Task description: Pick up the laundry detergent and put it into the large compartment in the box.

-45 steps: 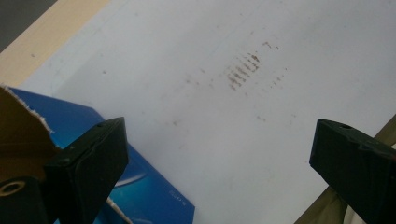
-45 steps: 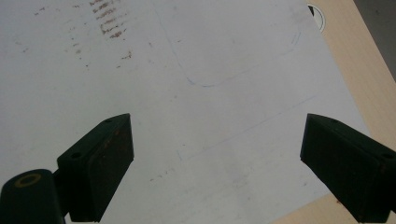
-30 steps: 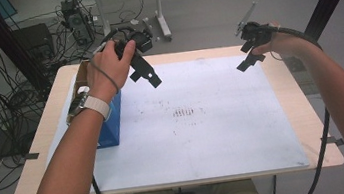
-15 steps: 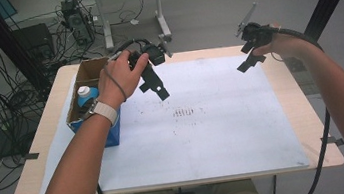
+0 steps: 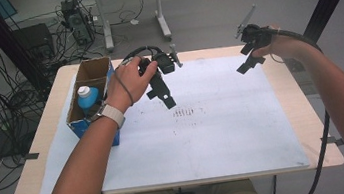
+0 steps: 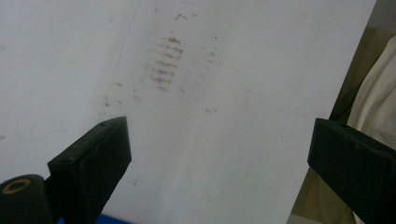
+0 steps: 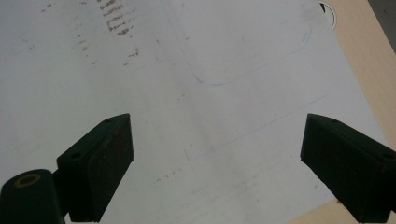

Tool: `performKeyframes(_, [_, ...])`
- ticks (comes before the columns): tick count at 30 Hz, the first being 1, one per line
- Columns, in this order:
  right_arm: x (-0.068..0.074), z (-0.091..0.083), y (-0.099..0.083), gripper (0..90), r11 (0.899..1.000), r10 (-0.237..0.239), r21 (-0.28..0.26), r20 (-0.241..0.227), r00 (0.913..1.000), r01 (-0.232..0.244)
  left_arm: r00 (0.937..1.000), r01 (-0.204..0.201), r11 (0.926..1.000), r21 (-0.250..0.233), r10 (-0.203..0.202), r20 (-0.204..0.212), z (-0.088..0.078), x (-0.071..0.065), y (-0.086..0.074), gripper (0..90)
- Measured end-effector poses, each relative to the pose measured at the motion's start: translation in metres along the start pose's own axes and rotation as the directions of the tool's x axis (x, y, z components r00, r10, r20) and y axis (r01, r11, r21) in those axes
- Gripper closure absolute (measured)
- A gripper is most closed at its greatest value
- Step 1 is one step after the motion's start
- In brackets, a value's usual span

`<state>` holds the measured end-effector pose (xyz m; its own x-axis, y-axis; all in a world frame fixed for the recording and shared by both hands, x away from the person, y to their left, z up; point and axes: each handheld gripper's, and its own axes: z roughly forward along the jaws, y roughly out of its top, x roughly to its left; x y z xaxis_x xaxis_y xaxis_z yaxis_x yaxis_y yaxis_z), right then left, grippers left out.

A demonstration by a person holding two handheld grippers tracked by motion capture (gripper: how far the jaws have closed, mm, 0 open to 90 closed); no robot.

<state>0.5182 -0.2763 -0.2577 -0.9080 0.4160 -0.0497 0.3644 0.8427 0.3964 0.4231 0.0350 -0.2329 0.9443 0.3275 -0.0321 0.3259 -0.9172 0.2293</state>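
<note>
My left gripper (image 5: 161, 94) hangs over the white sheet (image 5: 215, 136) just right of a cardboard box (image 5: 89, 90), its jaws pointing down toward the dark smudges (image 5: 188, 111). In the left gripper view the gripper (image 6: 219, 154) is open, with nothing but the sheet (image 6: 210, 70) and smudges (image 6: 163, 65) between the jaws. My right gripper (image 5: 250, 61) is held above the sheet's far right corner. In the right gripper view that gripper (image 7: 215, 158) is open and empty over the sheet (image 7: 187, 102). A white-capped blue bottle (image 5: 86, 98) stands inside the box.
The wooden table (image 5: 314, 123) shows bare along its right edge. The box sits on a blue base (image 5: 80, 126) at the table's left. Cables and a metal stand (image 5: 104, 15) lie on the floor beyond the far edge. A faint pencilled outline (image 7: 243, 56) marks the sheet.
My left gripper has moved right, away from the box and out over the sheet, uncovering the bottle in the box. The right gripper has stayed put.
</note>
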Motion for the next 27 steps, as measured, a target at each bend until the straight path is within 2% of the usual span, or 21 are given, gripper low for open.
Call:
performKeyframes(3, [0.0,0.0,0.001,9.3,1.0,-0.003,0.001,-0.001,1.0,0.003,0.9992,0.002,1.0,-0.005,-0.001,0.041,0.006,0.0,0.001,6.6])
performKeyframes(4, [0.0,0.001,0.0,9.3,1.0,-0.001,-0.004,-0.002,1.0,0.001,0.9998,-0.001,1.0,0.006,0.001,0.019,0.009,0.0,0.001,6.6])
performKeyframes(6, [0.001,0.001,0.0,9.3,1.0,-0.003,-0.001,-0.003,1.0,0.003,1.0,-0.001,0.9999,0.017,0.001,0.008,0.011,-0.001,0.001,7.1])
performKeyframes(9, [0.001,0.001,-0.001,9.3,1.0,0.0,-0.001,-0.003,1.0,0.0,0.9998,-0.002,1.0,0.004,0.002,0.017,0.01,-0.001,0.003,7.0])
performKeyframes(27, [0.0,0.001,-0.007,9.1,1.0,0.01,-0.011,-0.005,0.9999,-0.01,0.9998,0.016,0.9998,-0.008,-0.016,0.015,0.012,0.003,0.004,6.9])
